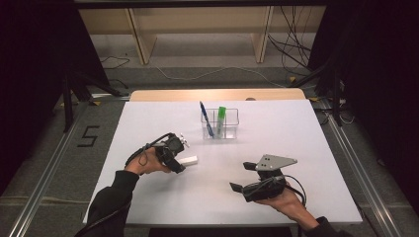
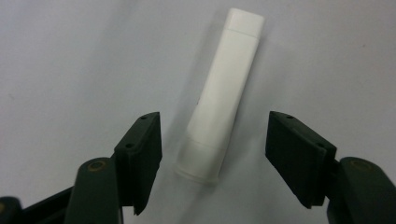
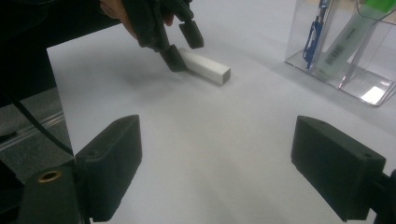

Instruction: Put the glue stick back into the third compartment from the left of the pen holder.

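Clear acrylic holder (image 1: 220, 129) at upper centre of the white table (image 1: 296, 148), blue pen (image 1: 206, 120) and green marker (image 1: 221, 118) upright inside, wooden shelving (image 1: 197, 29) behind

The high camera looks forward and down over my tabletop (image 1: 296, 148) from my side. My left gripper's (image 2: 212, 154) camera hangs close above the white stick (image 2: 222, 102). My right gripper's (image 3: 215, 158) camera looks low across the tabletop, probably leftward, sharing that stick.
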